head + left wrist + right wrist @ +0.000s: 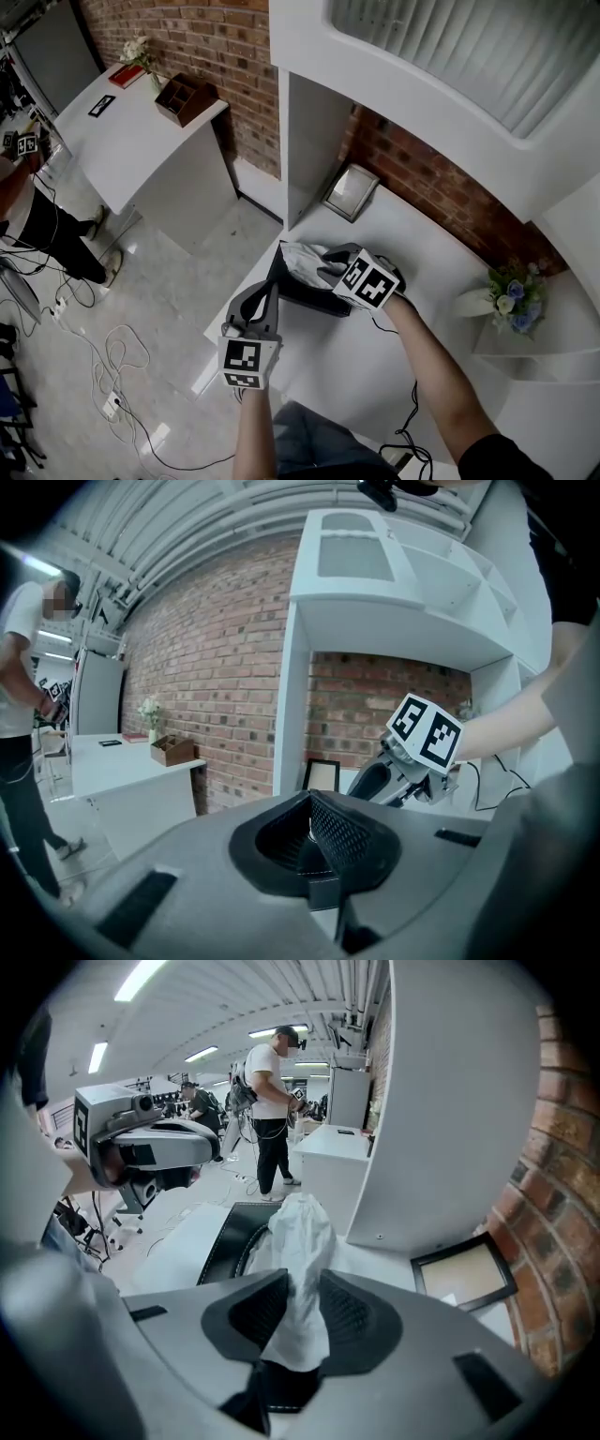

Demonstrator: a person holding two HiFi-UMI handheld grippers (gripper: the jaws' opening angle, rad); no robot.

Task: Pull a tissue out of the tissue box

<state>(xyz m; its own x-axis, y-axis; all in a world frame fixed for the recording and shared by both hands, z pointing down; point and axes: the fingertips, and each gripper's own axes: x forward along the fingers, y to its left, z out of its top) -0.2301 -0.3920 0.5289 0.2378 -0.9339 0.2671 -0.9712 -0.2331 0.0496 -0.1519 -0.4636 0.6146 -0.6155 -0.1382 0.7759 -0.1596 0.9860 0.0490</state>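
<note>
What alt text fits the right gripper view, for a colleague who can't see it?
The right gripper pinches a white tissue rising from a black tissue box on a white table. The left gripper shows at upper left, a picture frame at right.

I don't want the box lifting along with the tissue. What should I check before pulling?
1. Tissue caught between the right hand-held gripper jaws: ok, clamped.
2. Tissue rises from the tissue box opening: ok.
3. Left hand-held gripper bracing the box: not ok, jaws together on nothing.
4. Picture frame out of the pull path: ok, it lies off to the side.
5. Only one sheet gripped: cannot tell.
</note>
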